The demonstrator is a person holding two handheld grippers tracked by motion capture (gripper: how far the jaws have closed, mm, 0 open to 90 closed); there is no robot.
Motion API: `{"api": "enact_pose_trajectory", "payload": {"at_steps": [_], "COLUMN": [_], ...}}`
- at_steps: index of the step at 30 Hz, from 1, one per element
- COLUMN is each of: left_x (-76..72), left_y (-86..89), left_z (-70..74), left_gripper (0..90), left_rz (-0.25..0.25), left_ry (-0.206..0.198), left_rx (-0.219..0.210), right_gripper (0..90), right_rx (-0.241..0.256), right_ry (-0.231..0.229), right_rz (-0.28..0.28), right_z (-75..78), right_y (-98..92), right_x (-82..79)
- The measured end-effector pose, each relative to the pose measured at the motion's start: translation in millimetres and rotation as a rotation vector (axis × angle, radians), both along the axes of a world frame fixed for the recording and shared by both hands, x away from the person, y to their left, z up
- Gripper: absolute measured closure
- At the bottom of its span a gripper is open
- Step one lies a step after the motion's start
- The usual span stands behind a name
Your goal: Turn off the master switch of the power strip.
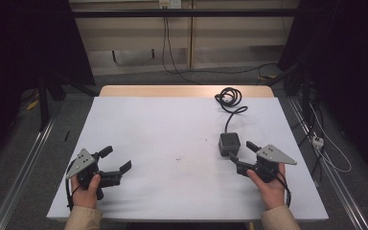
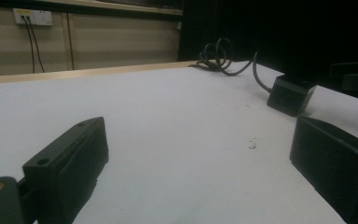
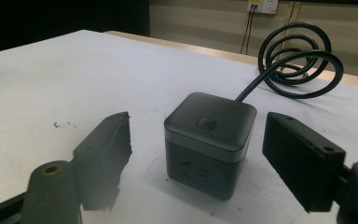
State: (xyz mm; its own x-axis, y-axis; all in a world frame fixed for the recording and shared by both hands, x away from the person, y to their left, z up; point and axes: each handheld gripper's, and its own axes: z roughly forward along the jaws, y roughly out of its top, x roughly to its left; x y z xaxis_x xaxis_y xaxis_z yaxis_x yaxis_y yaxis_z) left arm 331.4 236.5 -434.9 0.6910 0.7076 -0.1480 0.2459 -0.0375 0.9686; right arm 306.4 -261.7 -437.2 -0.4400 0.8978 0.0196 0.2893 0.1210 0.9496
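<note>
1. High view: the black cube (image 1: 229, 143) with a button on top sits on the right side of the white table (image 1: 163, 139).
2. The right gripper (image 1: 244, 154) is wide open, just near the cube, holding nothing.
3. The left gripper (image 1: 117, 159) is wide open and empty, far left of the cube.
4. The cube's cord (image 1: 230, 100) curls at the far edge.

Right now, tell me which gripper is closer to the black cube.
The right gripper: its open jaws flank the black cube. The left gripper sits far across the table.

No text, label, brand or number is readable; the faint marking on the power cube (image 3: 209, 142) top stays illegible.
</note>
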Motion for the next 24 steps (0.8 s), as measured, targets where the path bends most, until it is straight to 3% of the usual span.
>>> {"api": "enact_pose_trajectory", "payload": {"at_steps": [24], "left_x": [-0.4], "left_y": [0.2], "left_z": [-0.8], "left_gripper": [3.8], "left_rz": [-0.015], "left_ry": [-0.004], "left_rx": [0.009], "right_gripper": [36.7], "right_rx": [0.019], "right_ry": [0.027], "right_rz": [0.003], "right_z": [5.1], "right_y": [0.6], "right_x": [11.0]}}
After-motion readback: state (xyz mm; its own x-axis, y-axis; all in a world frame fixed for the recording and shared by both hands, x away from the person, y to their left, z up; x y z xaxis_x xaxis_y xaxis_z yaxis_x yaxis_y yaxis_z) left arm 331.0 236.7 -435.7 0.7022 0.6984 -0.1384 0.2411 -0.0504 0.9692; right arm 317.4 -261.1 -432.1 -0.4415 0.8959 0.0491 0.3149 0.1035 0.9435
